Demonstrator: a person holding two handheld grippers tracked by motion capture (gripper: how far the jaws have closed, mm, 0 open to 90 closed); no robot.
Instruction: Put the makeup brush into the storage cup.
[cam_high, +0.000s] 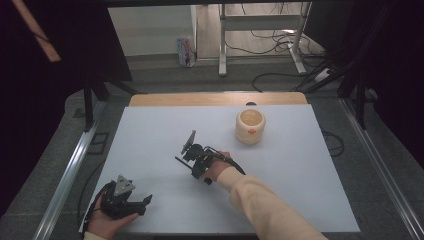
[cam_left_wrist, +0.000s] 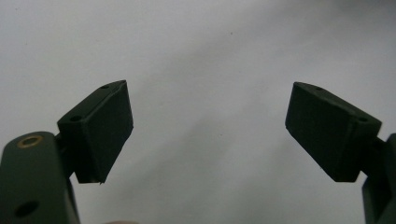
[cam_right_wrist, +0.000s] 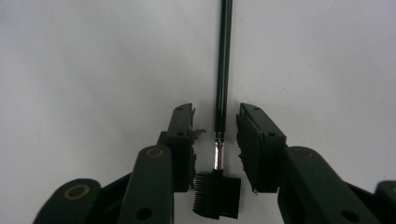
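Both fingers (cam_right_wrist: 180, 140) of the right gripper (cam_right_wrist: 215, 135) stand slightly apart around the brush (cam_right_wrist: 223, 70), so centre its handle between them before squeezing.

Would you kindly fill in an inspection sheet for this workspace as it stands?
Surface: white table, wooden strip along its far edge.
Job's things: black brush with a comb head lies flat; its ferrule sits between the right jaws with a gap on each side.
Clutter: pale cup upright near the far edge, apart from the grippers.
Grippers: right gripper straddles the brush, pads not touching it; left gripper wide open over bare table.
Cables: black cable loops from the right gripper; more cables on the floor beyond.
Surroundings: grey floor, metal stand legs, small box by the wall.
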